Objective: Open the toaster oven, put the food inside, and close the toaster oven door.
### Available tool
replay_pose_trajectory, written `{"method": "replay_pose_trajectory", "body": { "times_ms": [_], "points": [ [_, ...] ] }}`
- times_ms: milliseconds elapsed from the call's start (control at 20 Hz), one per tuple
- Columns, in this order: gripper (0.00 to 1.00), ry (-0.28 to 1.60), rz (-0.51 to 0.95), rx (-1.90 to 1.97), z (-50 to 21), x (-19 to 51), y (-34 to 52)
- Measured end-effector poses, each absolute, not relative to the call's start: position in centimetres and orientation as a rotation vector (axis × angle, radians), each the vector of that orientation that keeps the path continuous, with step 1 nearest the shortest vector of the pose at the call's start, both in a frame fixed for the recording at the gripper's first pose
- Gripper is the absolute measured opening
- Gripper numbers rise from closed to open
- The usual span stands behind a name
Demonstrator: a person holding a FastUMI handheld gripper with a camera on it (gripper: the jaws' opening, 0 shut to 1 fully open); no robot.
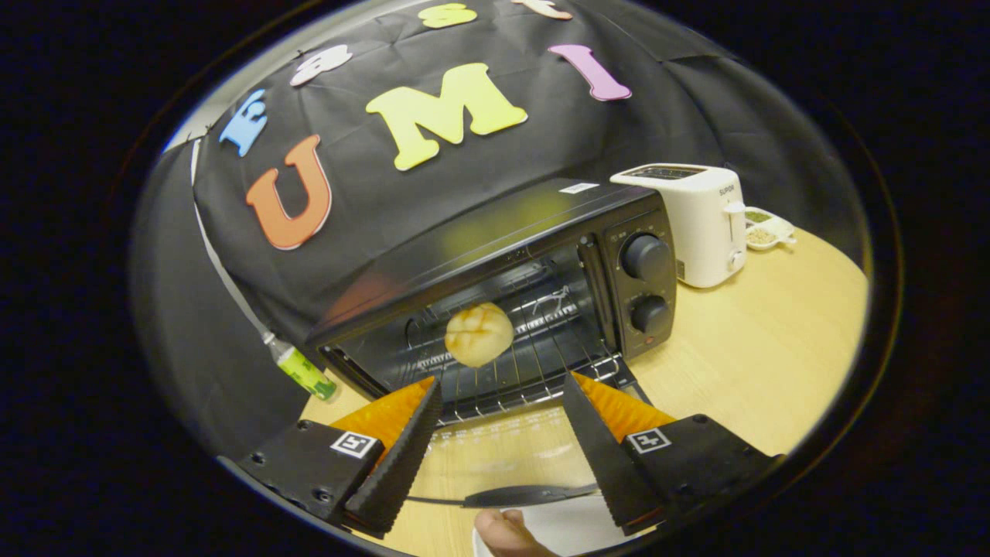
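- Toaster oven [534, 232]: a dark box standing on the wooden table [758, 348], its long axis running from the near left to the far right as seen along the fingers. Its control knobs [646, 257] sit at the right end of the front.
- Oven door [510, 456]: swung fully down, lying flat and glassy between the cavity and the gripper, with its handle [526, 495] nearest the camera. The cavity is therefore open.
- Food [479, 334]: a round, pale golden bun with a scored top, resting on the wire rack [534, 363] inside the cavity. It lies straight ahead of the gripper, beyond the fingertips and slightly left of the midline between them.
- Gripper [501, 384]: fingers spread wide, gripping nothing; the bun is well clear of both tips. The tips hover above the lowered door, just short of the rack's front edge.
- Pose: the tool points forward and downward into the oven mouth, roughly square to the oven's front.
- Governing relation: the door handle lies below and behind the fingertips, on the near side, so closing appears to require drawing back and reaching under that edge to lift it.
- Finger [506, 534]: a person's fingertip shows just beneath the handle.
- Surroundings: a white toaster [696, 220] stands to the right of the oven, and a green bottle [303, 370] leans at its left.
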State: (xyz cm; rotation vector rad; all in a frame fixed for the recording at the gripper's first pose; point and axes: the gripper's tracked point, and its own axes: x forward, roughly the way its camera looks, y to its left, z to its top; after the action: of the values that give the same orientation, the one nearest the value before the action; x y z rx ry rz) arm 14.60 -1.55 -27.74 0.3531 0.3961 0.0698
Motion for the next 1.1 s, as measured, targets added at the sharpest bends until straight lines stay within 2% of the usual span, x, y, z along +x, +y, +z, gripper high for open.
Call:
{"method": "replay_pose_trajectory", "body": {
  "times_ms": [150, 600, 800, 1100],
  "points": [
    [1.00, 0.458, 0.013, 0.204, -28.9, 12.3, -2.1],
    [1.00, 0.553, 0.046, 0.028, -32.9, 5.7, 0.6],
    [1.00, 0.610, 0.076, 0.022, -35.6, 4.3, 1.8],
    [1.00, 0.642, 0.017, 0.056, -38.0, 5.5, -0.1]
  ]
}}
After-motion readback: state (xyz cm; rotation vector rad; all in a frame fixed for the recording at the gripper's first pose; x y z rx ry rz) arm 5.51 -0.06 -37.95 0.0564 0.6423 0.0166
